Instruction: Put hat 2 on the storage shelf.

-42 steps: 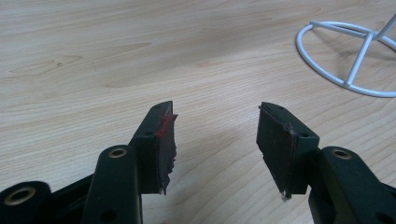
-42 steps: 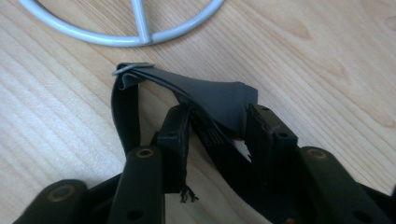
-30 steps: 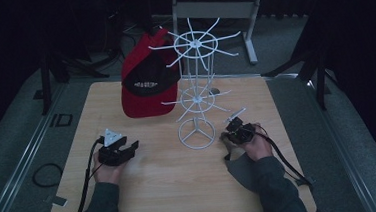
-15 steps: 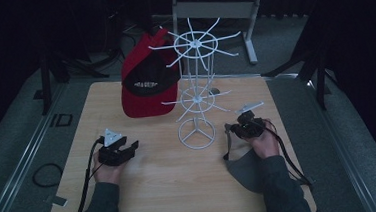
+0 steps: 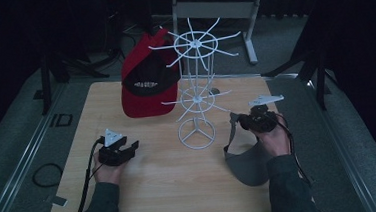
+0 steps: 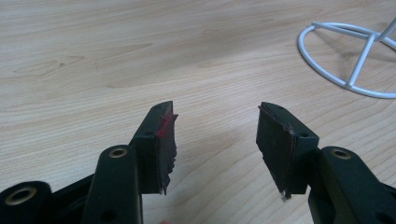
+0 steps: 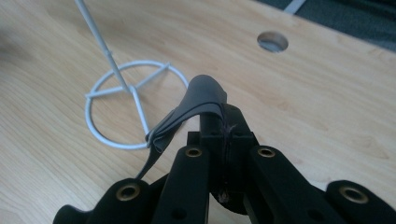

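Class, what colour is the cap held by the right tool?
Grey cap, clearest in the high view.

Grey cap (image 5: 247,164): soft fabric, hangs limp off table surface, brim low at near-right table area. Rear strap (image 7: 187,109) folded, pinched between right gripper (image 5: 247,122) pads, just right of white wire rack (image 5: 195,93) base.

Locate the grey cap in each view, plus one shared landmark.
High view: grey cap hangs lower right from the right gripper.
Left gripper view: not in it.
Right gripper view: its strap is folded over the shut jaws, centre.
Shared landmark: the white rack's ring base.
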Motion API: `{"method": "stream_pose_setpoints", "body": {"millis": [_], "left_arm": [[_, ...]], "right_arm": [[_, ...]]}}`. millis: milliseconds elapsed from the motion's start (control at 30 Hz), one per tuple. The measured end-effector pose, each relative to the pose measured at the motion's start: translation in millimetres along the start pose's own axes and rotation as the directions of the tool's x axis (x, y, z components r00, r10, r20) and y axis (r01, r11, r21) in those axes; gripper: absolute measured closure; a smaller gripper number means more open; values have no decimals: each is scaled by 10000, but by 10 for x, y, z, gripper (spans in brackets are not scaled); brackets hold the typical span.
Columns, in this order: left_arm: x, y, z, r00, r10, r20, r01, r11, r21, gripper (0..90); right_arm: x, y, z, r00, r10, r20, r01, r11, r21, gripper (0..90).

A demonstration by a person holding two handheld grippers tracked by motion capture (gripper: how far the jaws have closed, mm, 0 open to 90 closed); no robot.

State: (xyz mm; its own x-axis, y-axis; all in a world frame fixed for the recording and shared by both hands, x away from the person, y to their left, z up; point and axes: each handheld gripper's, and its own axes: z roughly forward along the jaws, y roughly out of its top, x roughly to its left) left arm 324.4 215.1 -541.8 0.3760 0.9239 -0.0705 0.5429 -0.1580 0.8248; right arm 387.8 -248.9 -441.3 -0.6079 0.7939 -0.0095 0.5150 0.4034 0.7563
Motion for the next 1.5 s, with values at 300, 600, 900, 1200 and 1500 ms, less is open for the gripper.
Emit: {"method": "stream_pose_setpoints", "body": {"millis": [300,600,900,1200,1500], "left_arm": [[-1,0,-1,10000,27,-12,-27,10000,20,474],[0,0,2,10000,1,-20,-1,10000,-6,474],[2,0,-4,10000,-14,-32,14,10000,-11,474],[0,0,-6,10000,-20,-32,20,10000,-8,474],[0,0,-6,10000,18,-27,-18,10000,17,474]], "right_arm": [[-29,111,-231,9999,-8,-111,0,9975,-701,895],[-25,203,-424,9999,-47,-104,33,9917,-1283,894],[13,277,-563,9998,-173,-127,150,9856,-1682,894],[65,307,-654,9990,-372,-238,319,9809,-1919,894],[115,319,-764,9982,-514,-299,435,9738,-2230,893]]}}
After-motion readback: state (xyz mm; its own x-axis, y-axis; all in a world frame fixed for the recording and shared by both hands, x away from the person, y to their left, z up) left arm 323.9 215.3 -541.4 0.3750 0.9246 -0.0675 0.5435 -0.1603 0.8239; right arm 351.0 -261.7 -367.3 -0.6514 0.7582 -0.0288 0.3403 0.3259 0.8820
